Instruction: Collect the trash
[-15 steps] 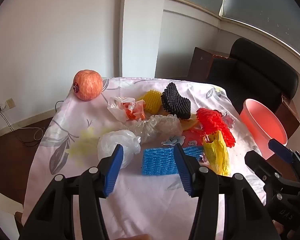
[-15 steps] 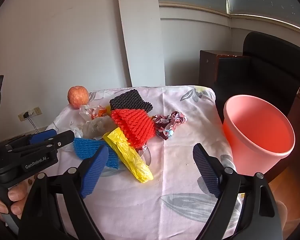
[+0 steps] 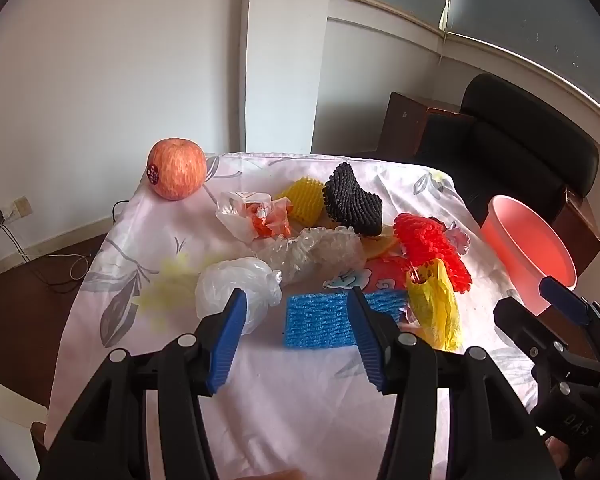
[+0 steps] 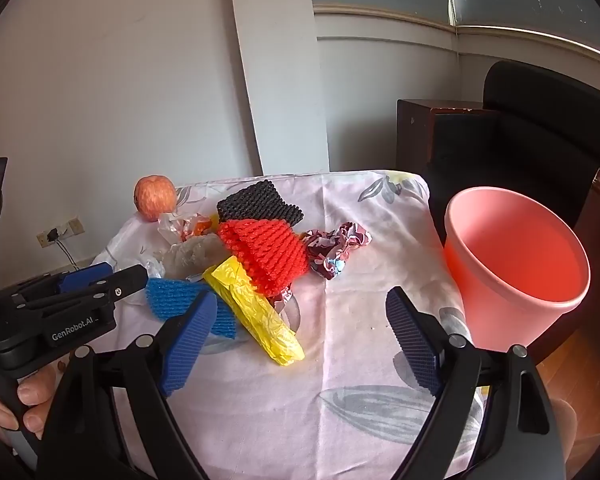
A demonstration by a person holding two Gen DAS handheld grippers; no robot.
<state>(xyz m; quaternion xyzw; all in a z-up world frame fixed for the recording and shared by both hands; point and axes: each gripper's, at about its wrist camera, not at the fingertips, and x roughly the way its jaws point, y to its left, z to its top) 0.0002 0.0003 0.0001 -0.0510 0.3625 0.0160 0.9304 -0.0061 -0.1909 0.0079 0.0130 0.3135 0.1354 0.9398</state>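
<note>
Hand-held grippers – left [image 3: 296, 336] + right [image 4: 298, 340] both open, empty | crumpled patterned wrapper [image 4: 336, 250] clear in right view only

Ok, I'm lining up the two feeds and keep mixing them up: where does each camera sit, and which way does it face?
Left wrist: rides the left hand-held gripper, looking down along its open fingers at the blue foam net and white bag; the right hand-held gripper shows at right.
Right wrist: rides the right hand-held gripper, open, facing the yellow bag and pink bin; the left hand-held gripper and a hand show at left.
Shared: apple, black net, red net, table.
</note>
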